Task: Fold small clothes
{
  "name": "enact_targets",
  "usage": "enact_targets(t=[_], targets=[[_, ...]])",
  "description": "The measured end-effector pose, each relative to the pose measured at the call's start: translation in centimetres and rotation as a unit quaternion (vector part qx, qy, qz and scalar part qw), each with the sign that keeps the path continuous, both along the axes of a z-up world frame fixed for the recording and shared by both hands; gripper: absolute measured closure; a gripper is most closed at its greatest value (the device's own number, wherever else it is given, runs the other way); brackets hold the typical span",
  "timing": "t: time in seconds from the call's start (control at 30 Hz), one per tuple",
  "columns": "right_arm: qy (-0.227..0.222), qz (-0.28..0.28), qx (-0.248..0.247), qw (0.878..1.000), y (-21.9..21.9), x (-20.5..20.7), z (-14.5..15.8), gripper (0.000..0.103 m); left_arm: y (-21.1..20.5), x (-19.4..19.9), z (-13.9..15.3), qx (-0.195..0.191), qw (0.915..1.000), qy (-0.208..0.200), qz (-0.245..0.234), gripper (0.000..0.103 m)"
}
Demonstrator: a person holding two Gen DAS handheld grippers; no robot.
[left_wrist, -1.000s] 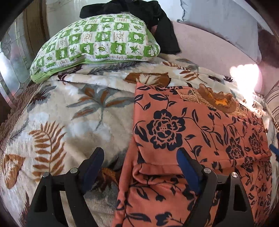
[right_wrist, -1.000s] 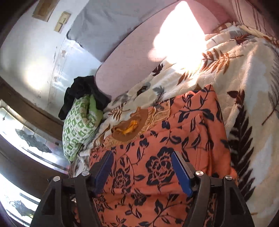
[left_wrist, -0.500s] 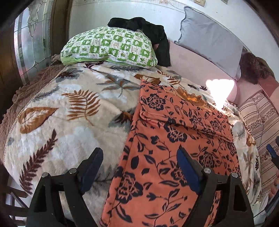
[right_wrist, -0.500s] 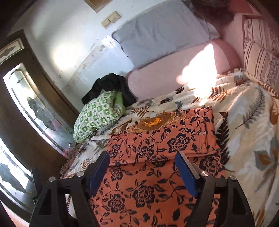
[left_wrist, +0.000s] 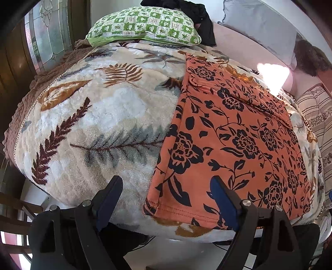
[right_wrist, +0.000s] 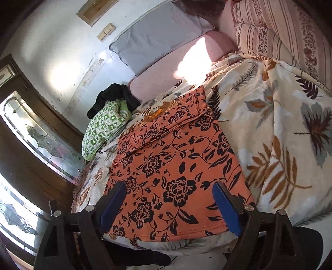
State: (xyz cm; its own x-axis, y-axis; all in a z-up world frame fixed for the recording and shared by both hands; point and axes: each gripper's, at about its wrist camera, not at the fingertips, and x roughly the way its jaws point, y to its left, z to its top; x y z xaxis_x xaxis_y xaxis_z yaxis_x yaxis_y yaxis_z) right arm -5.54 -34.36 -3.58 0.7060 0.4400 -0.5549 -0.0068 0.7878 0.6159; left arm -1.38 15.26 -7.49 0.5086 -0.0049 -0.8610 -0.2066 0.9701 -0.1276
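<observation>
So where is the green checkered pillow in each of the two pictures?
Left wrist view: the green checkered pillow lies at the top centre, at the far end of the bed.
Right wrist view: it sits left of centre, past the far left corner of the orange flowered garment.
Shared landmark: the black cloth draped behind the pillow.

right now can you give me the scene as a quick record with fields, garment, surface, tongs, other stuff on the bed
garment: orange floral garment, spread flat, sleeves folded in across its far end, near hem at the bed's front edge
surface: leaf-print blanket covering the bed
left tongs: open, empty, over the garment's near left corner
right tongs: open, empty, over the near hem; last bit of opening
far end: green checked pillow with a black garment lying behind and partly over it
also: grey pillow against the wall, striped bedding on the right
</observation>
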Motion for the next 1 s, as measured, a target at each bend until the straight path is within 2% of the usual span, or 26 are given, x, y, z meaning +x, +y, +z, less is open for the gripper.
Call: enact_targets(t=[0.2, 0.47, 0.73, 1.0], targets=[[0.019, 0.004, -0.006, 1.000, 0.5, 0.6, -0.4, 0.016, -0.3, -0.1, 0.2, 0.006, 1.0000, 0.000, -0.003, 0.017], [0.092, -0.006, -0.008, 0.996, -0.3, 1.8, -4.0, 0.016, -0.4, 0.1, -0.9, 0.016, 0.9998, 0.014, -0.004, 0.017], [0.116, -0.014, -0.012, 0.993, -1.7, 2.1, -5.3, 0.016, 0.1, 0.2, -2.0, 0.012, 0.9996, 0.025, -0.002, 0.017], [0.158, 0.005, -0.033, 0.987, -2.9, 3.9, -6.3, 0.016, 1.0, 0.5, -3.6, 0.005, 0.9990, 0.045, 0.003, 0.017]])
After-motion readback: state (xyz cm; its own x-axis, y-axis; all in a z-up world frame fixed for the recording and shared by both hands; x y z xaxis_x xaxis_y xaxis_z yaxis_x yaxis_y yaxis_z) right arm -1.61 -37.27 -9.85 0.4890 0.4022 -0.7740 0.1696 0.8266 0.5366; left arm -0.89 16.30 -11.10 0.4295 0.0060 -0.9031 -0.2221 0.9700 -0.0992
